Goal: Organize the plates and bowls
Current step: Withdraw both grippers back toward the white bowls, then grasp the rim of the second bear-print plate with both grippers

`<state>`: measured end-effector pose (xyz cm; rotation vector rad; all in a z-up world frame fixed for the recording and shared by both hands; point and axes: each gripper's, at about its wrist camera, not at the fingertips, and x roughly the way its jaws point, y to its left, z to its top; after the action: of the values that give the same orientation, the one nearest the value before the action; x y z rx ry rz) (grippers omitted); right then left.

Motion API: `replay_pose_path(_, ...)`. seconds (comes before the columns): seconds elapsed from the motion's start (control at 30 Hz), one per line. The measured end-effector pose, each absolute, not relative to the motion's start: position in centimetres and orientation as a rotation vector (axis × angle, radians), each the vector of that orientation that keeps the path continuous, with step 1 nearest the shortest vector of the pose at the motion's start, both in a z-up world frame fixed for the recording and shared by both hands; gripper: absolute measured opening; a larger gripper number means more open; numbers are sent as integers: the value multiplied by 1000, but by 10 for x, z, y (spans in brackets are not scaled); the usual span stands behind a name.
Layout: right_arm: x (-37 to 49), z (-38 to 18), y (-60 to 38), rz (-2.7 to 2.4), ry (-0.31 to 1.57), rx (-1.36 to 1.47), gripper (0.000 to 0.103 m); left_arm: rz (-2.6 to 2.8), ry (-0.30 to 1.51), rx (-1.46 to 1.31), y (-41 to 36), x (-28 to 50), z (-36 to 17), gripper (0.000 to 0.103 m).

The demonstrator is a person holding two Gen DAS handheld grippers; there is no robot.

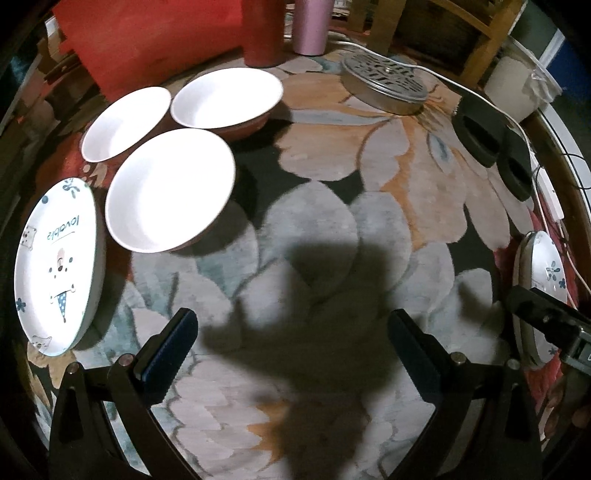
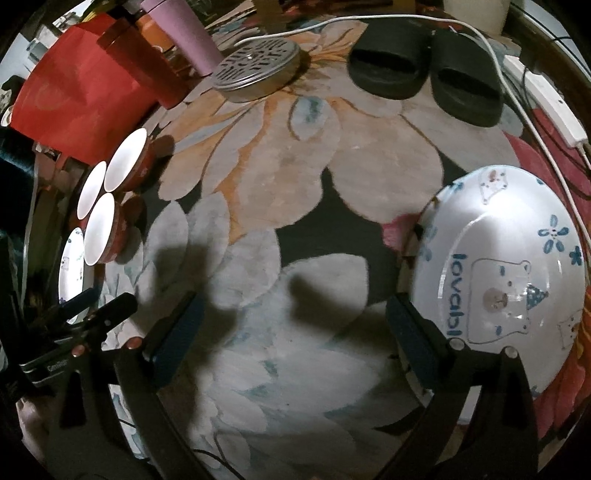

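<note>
- Left wrist view: a flowered rug (image 1: 332, 192) covers the floor and carries everything, with the shadow of the rig falling dark across its middle.
- A red box (image 1: 147, 40) stands at the rug's far left edge, with a red cylinder (image 1: 264, 33) and a pink tumbler (image 1: 312, 26) beside it.
- A bear-printed plate (image 1: 59, 266), marked "lovable", lies at the left; a second printed plate (image 2: 509, 273) lies at the right, just beside the right gripper's right finger in the right wrist view.
- Three red bowls with white insides sit in a tight cluster at the upper left: a near bowl (image 1: 170, 190) just beside the left plate, a far-left bowl (image 1: 125, 123) and a far-right bowl (image 1: 227, 98).
- A pair of black slippers (image 2: 424, 70) sits at the rug's far side, with a white cable (image 2: 491, 51) running past them.
- A round metal tin (image 1: 384, 86) with a pierced lid rests near the tumbler.
- The left gripper (image 1: 291, 354) hovers over bare rug, jaws spread wide, holding nothing.
- The right gripper (image 2: 295, 332) is likewise wide apart and empty.
</note>
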<state>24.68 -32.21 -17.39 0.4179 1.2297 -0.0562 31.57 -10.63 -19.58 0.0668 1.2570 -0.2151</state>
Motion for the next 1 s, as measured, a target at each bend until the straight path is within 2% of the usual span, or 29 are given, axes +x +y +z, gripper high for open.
replay_pose_path(1.0, 287, -175, -216, 152, 1261, 278, 100, -93, 1252, -15, -22, 327, -196, 102)
